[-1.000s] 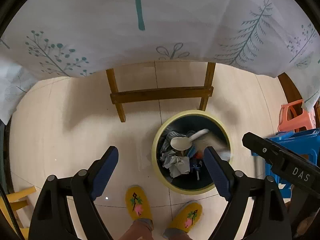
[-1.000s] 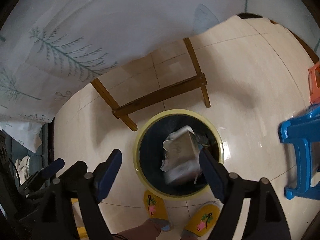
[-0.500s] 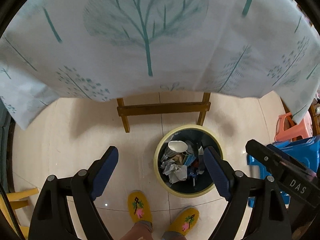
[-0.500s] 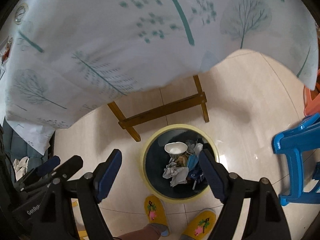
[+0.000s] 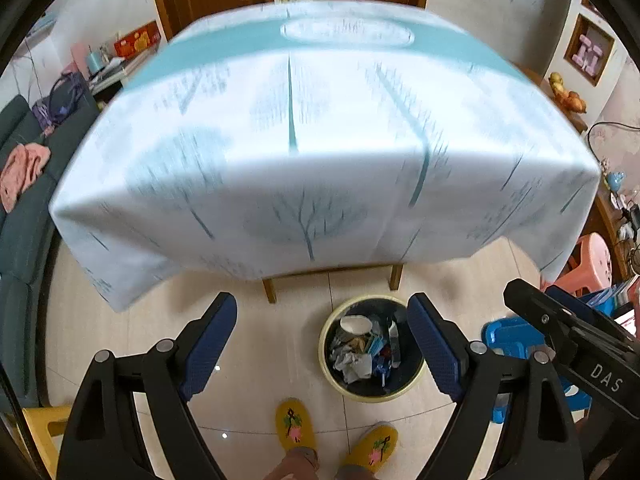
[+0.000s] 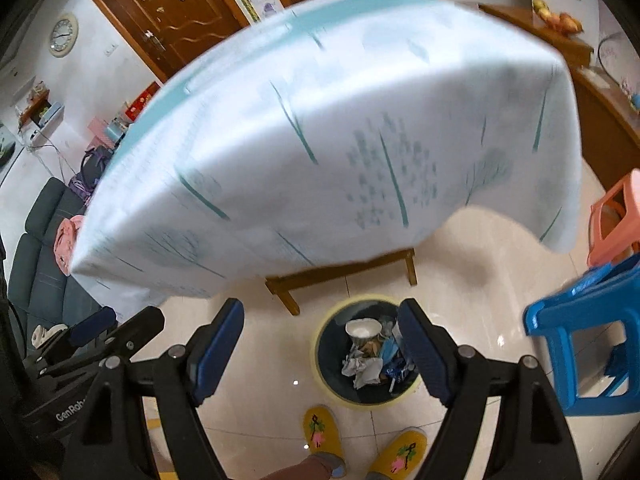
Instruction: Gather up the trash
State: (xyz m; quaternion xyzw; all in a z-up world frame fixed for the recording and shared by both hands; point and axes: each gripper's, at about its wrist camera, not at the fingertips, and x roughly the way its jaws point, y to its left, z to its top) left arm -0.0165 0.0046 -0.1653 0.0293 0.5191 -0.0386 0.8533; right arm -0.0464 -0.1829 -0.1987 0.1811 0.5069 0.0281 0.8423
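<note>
A yellow-rimmed dark trash bin point(image 5: 332, 376) stands on the tiled floor below the table's near edge; it also shows in the right wrist view point(image 6: 320, 364). It holds crumpled paper point(image 5: 354, 364), a white cup point(image 6: 362, 328) and other scraps. My left gripper point(image 5: 322, 344) is open and empty, high above the floor and left of the bin. My right gripper point(image 6: 320, 344) is open and empty, above the bin. The right gripper's body shows at the right edge of the left wrist view point(image 5: 576, 340).
A table under a white and teal tree-print cloth point(image 5: 304, 120) fills the upper view, its wooden legs point(image 6: 292, 304) behind the bin. A blue stool point(image 6: 588, 336) and an orange stool point(image 6: 616, 216) stand at right. A dark sofa point(image 5: 24, 184) is at left. Yellow slippers point(image 5: 294, 424) are below.
Both grippers have risen and tilted up, so the tabletop and room now show. The bin looks smaller and lower. A box dropped into the bin a second ago.
</note>
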